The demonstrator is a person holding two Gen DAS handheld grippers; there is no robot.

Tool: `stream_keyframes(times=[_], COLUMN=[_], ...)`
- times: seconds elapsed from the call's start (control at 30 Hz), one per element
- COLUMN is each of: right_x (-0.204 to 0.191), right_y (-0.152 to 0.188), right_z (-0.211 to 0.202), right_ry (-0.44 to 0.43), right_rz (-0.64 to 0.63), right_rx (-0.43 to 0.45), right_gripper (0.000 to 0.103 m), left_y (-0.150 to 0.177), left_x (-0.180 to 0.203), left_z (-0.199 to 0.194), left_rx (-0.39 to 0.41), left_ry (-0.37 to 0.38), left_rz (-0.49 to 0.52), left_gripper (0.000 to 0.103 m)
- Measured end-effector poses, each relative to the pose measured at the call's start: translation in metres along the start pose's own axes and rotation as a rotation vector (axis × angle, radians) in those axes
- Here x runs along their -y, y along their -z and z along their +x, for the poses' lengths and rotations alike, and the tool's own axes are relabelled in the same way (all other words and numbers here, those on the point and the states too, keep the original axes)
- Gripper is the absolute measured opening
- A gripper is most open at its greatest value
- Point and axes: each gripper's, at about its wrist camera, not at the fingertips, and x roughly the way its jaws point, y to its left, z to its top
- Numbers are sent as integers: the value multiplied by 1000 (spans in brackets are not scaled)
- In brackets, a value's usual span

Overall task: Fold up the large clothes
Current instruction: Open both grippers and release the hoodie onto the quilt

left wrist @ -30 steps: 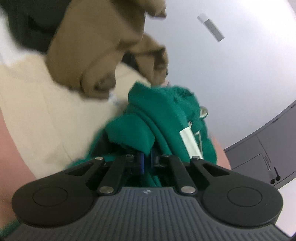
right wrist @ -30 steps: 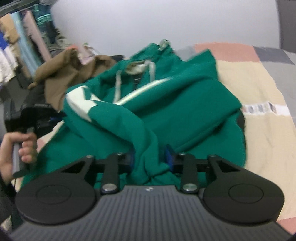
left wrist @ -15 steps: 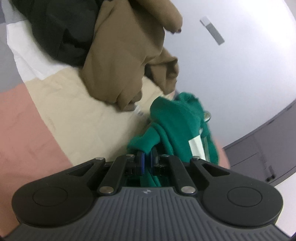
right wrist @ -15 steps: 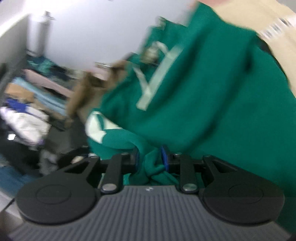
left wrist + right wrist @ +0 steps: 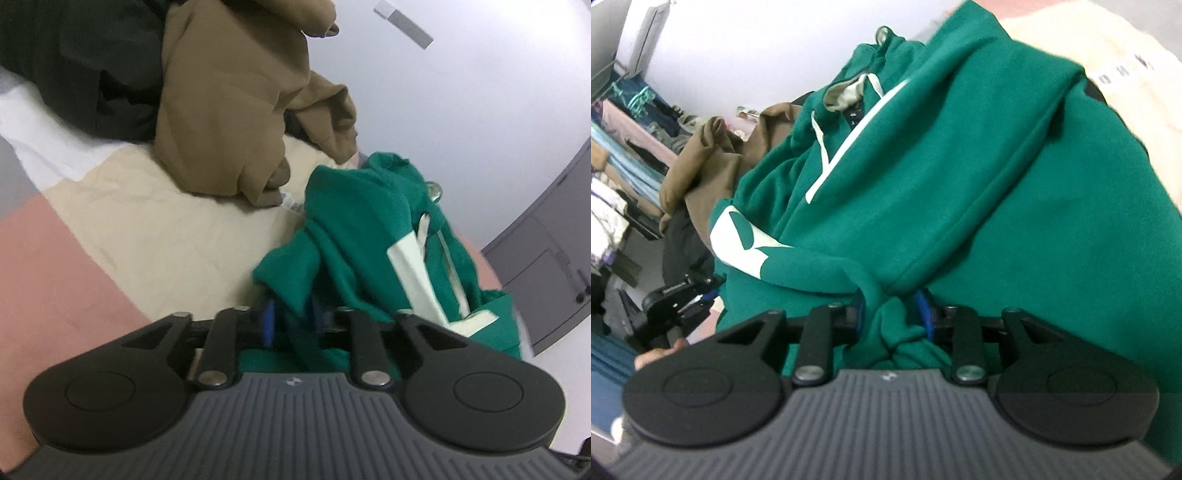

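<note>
The hoodie (image 5: 960, 177) is green with white markings and lies bunched on the bed (image 5: 155, 236), its hood and drawstrings toward the far wall. Against the views a second ago, it has been drawn away from the brown garment (image 5: 236, 110), exposing more cream and pink bedcover between them. This suggests the hoodie is being pulled clear and spread for folding; no fold is yet made.

The right gripper (image 5: 892, 317) is clamped on a gathered edge of the hoodie, fabric bulging between its blue pads. The left gripper (image 5: 291, 319) likewise pinches a fold of the hoodie, the bulk of the cloth lying ahead and to its right. A black garment (image 5: 81, 62) lies behind the brown one, well apart.
</note>
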Motion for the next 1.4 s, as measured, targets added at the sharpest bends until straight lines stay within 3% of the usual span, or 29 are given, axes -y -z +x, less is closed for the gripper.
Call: stream_keyframes(times=[0.07, 0.17, 0.37, 0.6, 1.07, 1.27, 1.4], right_x=[-8, -20, -44, -60, -94, -102, -97], right_y=[1, 3, 9, 20, 63, 72, 53], right_z=[-5, -15, -41, -76, -130, -149, -134], right_ry=[10, 33, 74, 62, 72, 89, 112], right_rz=[-44, -112, -238, -305, -417, -411, -379], right_rx=[14, 53, 153, 250, 371, 410, 377], right_gripper=[36, 42, 42, 42, 42, 40, 40], left_y=[3, 9, 26, 56, 122, 125, 104], left_x=[7, 20, 55, 97, 153, 167, 175], left_z=[-9, -23, -54, -92, -173, -176, -152], left_rx=[9, 21, 55, 84, 126, 123, 89], left_ry=[-20, -58, -87, -75, 21, 53, 57], left_rz=[36, 96, 206, 306, 426, 453, 432], left_gripper=[48, 48, 49, 49, 49, 49, 49])
